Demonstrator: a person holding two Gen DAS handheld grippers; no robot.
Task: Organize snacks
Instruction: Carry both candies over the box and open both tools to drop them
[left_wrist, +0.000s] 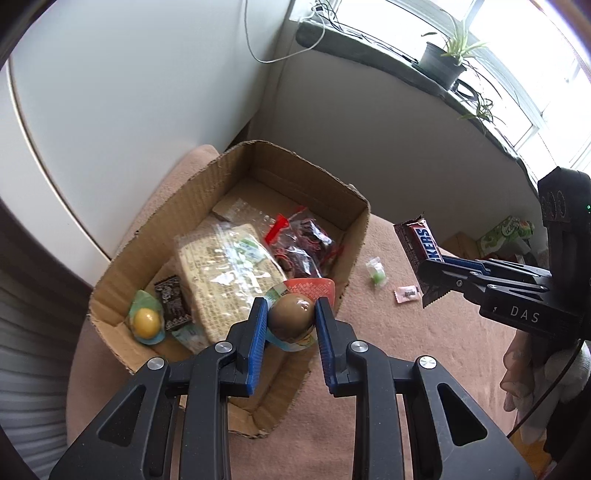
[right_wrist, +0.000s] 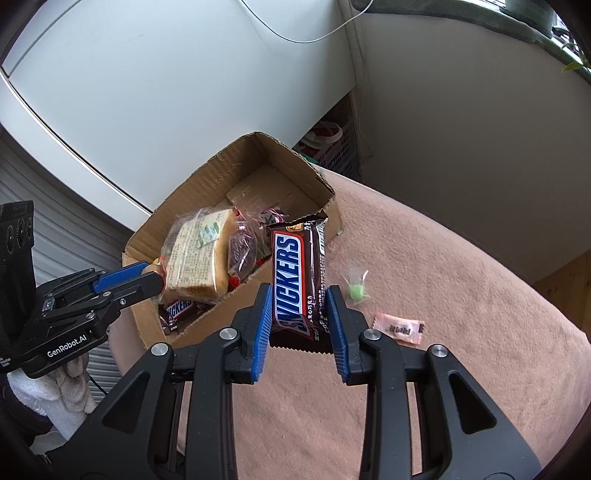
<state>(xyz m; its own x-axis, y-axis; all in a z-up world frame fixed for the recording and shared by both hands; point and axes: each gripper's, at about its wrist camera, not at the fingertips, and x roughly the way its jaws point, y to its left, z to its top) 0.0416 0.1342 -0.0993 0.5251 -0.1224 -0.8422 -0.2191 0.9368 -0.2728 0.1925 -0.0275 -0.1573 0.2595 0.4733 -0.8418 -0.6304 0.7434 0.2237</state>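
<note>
Pink blanket (right_wrist: 424, 387) with box (left_wrist: 334, 194): left hand-held gripper (left_wrist: 290, 319) clamps egg (left_wrist: 291, 317), right hand-held gripper (right_wrist: 300, 314) clamps Snickers (right_wrist: 297, 275); carry both over the box, release low.

Both views are lit by daylight from a window (left_wrist: 517, 44) at the upper right of the left wrist view, where the panes are blown out to white. The white wall (left_wrist: 129, 92) is evenly and softly lit, and shadows on the pink blanket (right_wrist: 461, 314) are faint. Glare is seen on the clear wrappers inside the cardboard box (left_wrist: 122, 266), and slight motion blur is noticed there. Strong fisheye bending is shown toward the edges, with straight lines curved and the corners darkened to black. The near black gripper frames are rendered sharp.
</note>
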